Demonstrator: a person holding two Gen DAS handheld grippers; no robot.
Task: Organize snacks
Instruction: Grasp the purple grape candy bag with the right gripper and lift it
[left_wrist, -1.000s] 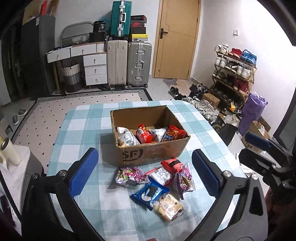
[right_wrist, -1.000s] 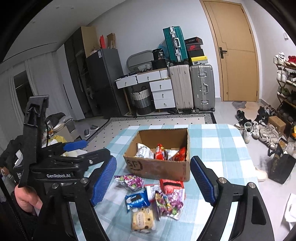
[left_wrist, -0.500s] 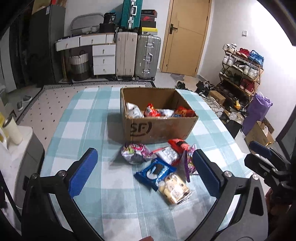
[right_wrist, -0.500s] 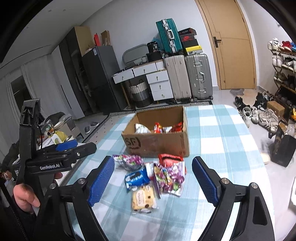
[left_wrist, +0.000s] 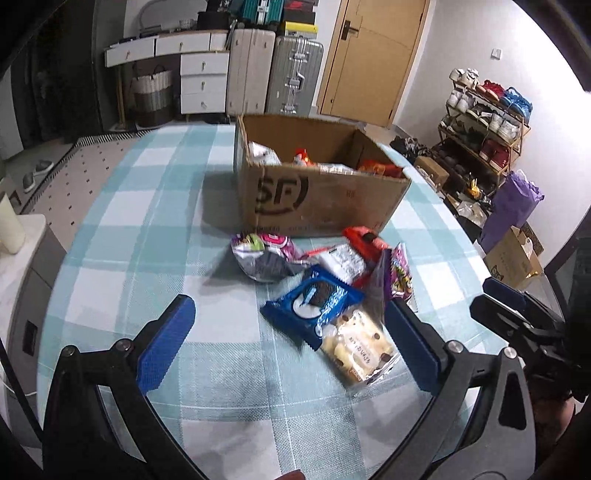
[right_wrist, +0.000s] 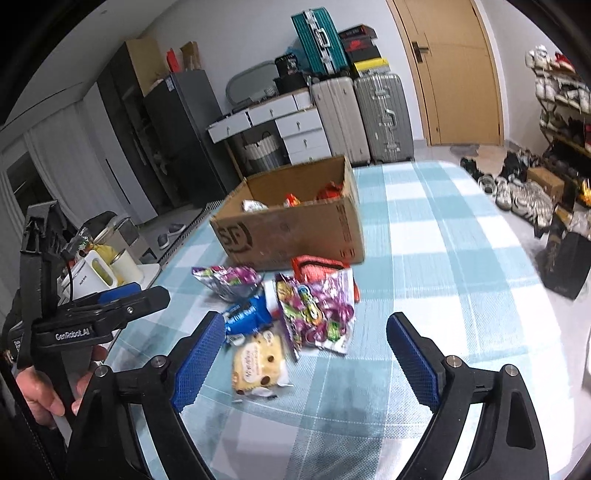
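Both hand-held grippers have dropped lower toward the bench since a second ago, so the snack pile looks a lot bigger and closer in both wrist views now. The right hand-held gripper (right_wrist: 306, 347) has just been opening its jaws wider too, and there's nothing pinched between them, just the pile sitting further ahead. The left hand-held gripper (left_wrist: 291, 332) is spread wide as well, holding nothing.

The loose snacks sit bunched together on the checked blue-and-white bench (left_wrist: 155, 229), right in front of the cardboard box (left_wrist: 317, 203). Nearest the grippers is a clear-wrapped chocolate chip bun (left_wrist: 356, 347), with a blue cookie pack (left_wrist: 314, 302) partly overlapping its far end. Behind those there's a silver and purple crinkly bag (left_wrist: 264, 254), a white packet (left_wrist: 341, 260), a red packet (left_wrist: 364, 238) right up against the box front, and a purple candy bag (left_wrist: 399, 273) standing on edge in the left view. In the right view that candy bag (right_wrist: 317, 308) shows its colourful front face, lying just beside the bun (right_wrist: 256, 360).

The box is open at the top and already has several snack packs inside, red and silver ones poking above the rim. In the right view, a person's hand (right_wrist: 40, 391) grips the left gripper's handle.
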